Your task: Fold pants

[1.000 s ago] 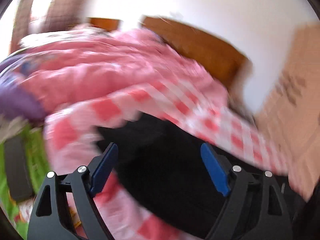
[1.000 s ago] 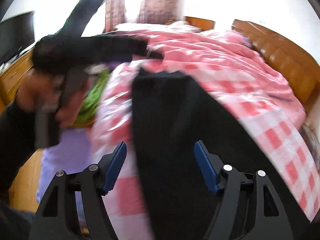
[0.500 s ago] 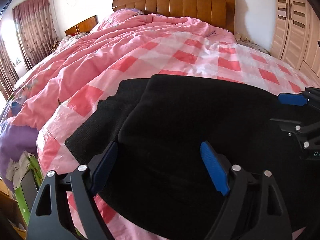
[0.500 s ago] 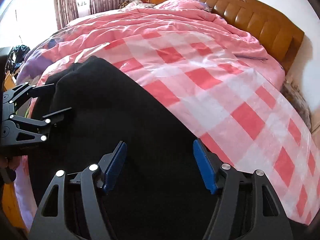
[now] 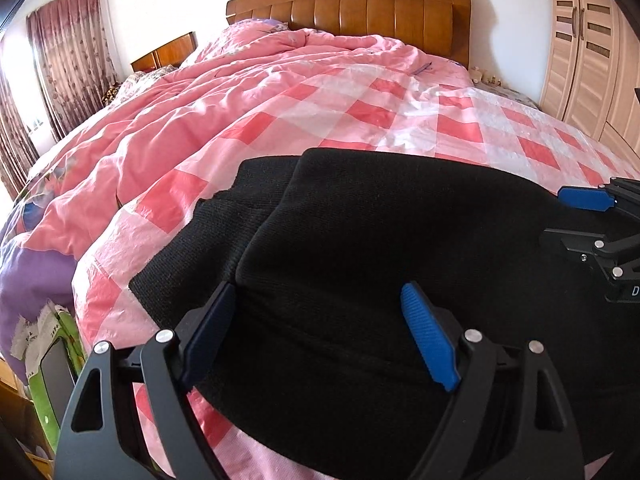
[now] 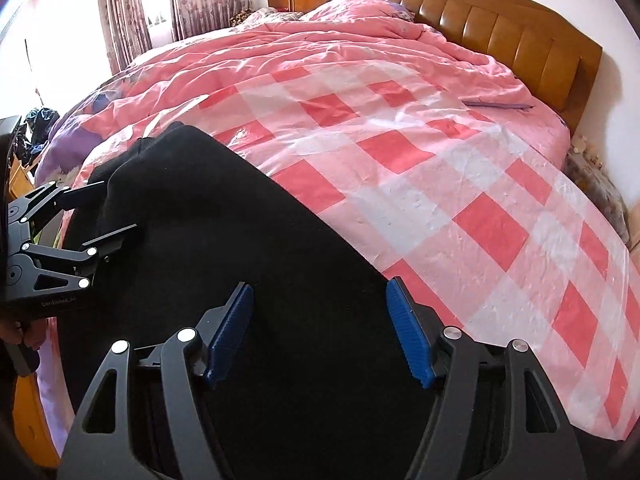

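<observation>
Black pants lie folded over on the pink checked sheet at the foot of the bed; they also show in the right wrist view. My left gripper is open and empty, low over the left end of the pants, its jaws on either side of a fold. My right gripper is open and empty over the other end, close to the far edge of the cloth. Each gripper shows in the other's view: the right one at the right edge, the left one at the left edge.
A pink quilt covers the bed up to a wooden headboard. A wardrobe stands at the right, curtains at the left. A green box sits beside the bed's left corner.
Both grippers swung fast a second ago and have settled low over the pants. In the last half second they have barely moved. Both stay open.
</observation>
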A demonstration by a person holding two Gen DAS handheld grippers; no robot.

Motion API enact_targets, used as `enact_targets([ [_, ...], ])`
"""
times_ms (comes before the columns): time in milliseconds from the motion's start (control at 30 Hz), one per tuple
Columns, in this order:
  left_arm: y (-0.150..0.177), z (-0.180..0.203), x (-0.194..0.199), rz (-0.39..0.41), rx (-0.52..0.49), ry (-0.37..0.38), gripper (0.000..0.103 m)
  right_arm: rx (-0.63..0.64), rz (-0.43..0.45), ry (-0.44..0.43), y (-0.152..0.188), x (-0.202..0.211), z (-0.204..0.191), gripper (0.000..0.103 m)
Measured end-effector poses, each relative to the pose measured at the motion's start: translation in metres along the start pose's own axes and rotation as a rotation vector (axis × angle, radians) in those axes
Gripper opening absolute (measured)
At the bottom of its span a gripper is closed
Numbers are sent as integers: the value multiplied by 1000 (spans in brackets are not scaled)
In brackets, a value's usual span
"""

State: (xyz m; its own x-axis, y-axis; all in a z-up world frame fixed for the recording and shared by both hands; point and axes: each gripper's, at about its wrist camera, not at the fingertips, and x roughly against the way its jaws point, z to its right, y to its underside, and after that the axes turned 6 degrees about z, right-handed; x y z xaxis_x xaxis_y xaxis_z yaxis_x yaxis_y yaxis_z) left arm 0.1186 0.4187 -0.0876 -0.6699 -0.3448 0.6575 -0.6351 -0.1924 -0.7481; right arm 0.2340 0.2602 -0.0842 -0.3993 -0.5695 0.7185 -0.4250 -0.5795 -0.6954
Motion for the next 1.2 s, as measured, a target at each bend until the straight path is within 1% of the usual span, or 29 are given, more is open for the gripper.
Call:
enact_targets([
  [267, -1, 0, 3, 1, 2, -13, 86, -10, 11, -16, -1, 3, 1, 68],
  [300, -2, 1, 5, -1, -1, -21, 86, -15, 17, -3, -1, 7, 0, 74],
  [367, -5, 7, 20, -11, -4, -55, 84, -48, 24, 52, 2, 27, 3, 86],
  [400, -7, 13, 32, 4, -8, -50, 84, -54, 33, 59, 5, 37, 4, 87],
  [433, -8, 24, 52, 45, -21, -19, 85, -63, 59, 62, 12, 58, 8, 88],
  [467, -8, 33, 62, 61, -38, 4, 86, -66, 79, 62, 19, 72, 12, 88],
  [500, -6, 48, 72, 66, -66, 35, 89, -62, 83, 81, 30, 87, 19, 88],
  [533, -4, 61, 77, 63, -93, 62, 91, -53, 69, 122, 42, 98, 26, 88],
  [567, -1, 83, 82, 59, -139, 104, 92, -49, 54, 169, 54, 107, 35, 88],
  [633, 4, 122, 88, 53, -210, 158, 93, -77, 21, 235, 80, 125, 58, 88],
  [700, 8, 168, 92, 45, -271, 232, 94, -148, -6, 271, 114, 147, 87, 88],
  [733, 10, 190, 95, 46, -300, 265, 96, -172, -12, 285, 126, 155, 97, 88],
  [833, 16, 244, 94, 35, -388, 316, 97, -296, -67, 342, 175, 174, 144, 88],
  [867, 19, 257, 92, 28, -408, 323, 97, -350, -63, 313, 183, 180, 156, 89],
  [900, 22, 268, 90, 19, -425, 326, 97, -411, -31, 276, 189, 190, 168, 89],
  [933, 25, 277, 87, 6, -440, 327, 97, -426, -30, 297, 192, 196, 173, 89],
  [967, 26, 283, 84, 12, -441, 317, 98, -411, -71, 392, 195, 200, 182, 89],
  [1000, 24, 284, 83, 12, -427, 305, 101, -400, -92, 436, 199, 201, 187, 89],
  [1033, 23, 284, 80, -8, -410, 311, 101, -411, -94, 432, 203, 202, 192, 90],
  [1067, 22, 283, 78, -23, -395, 319, 102, -457, -79, 395, 209, 209, 200, 90],
  [1100, 21, 281, 76, -36, -383, 329, 102, -484, -56, 394, 213, 219, 203, 90],
  [1167, 22, 279, 75, -43, -373, 343, 102, -457, -24, 419, 216, 236, 199, 92],
  [1200, 22, 278, 75, -44, -368, 346, 102, -439, -23, 424, 217, 240, 196, 92],
])
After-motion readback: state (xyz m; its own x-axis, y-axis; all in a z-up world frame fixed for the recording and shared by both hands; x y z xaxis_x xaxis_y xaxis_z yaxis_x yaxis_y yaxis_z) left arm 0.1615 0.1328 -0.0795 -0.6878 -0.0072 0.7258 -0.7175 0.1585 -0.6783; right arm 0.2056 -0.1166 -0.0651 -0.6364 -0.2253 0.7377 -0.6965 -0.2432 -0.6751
